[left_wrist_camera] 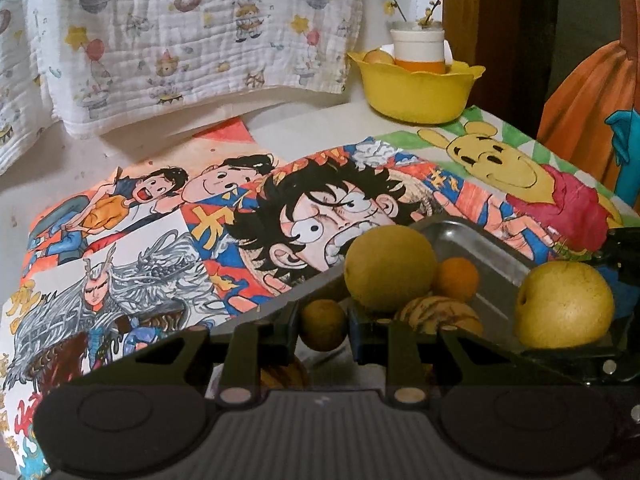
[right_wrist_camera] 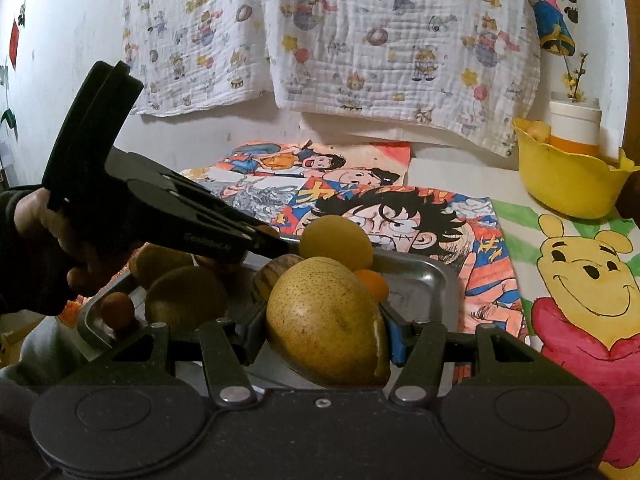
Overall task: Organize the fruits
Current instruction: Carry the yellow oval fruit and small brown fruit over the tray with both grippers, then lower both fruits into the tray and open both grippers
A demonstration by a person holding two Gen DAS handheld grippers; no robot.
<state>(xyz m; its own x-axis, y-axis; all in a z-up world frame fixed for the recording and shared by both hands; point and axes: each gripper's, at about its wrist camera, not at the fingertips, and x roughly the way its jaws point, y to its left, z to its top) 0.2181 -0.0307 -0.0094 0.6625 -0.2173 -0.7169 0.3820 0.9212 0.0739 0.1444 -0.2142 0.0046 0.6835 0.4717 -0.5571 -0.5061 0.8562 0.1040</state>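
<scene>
Above the shallow steel tray (right_wrist_camera: 440,280) of fruit, the right gripper (right_wrist_camera: 324,336) tilts downward clamping a large speckled yellow pear (right_wrist_camera: 320,320), while the left gripper (left_wrist_camera: 323,326), angled steeply down in a dark-sleeved hand (right_wrist_camera: 44,236), pinches a small round brownish fruit (left_wrist_camera: 322,324).

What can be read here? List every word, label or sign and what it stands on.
"GenRobot.AI": faint print on the side of the left gripper.
Yellow painted characters on the posters: not surely readable.
Blanket print: too small to read.
</scene>
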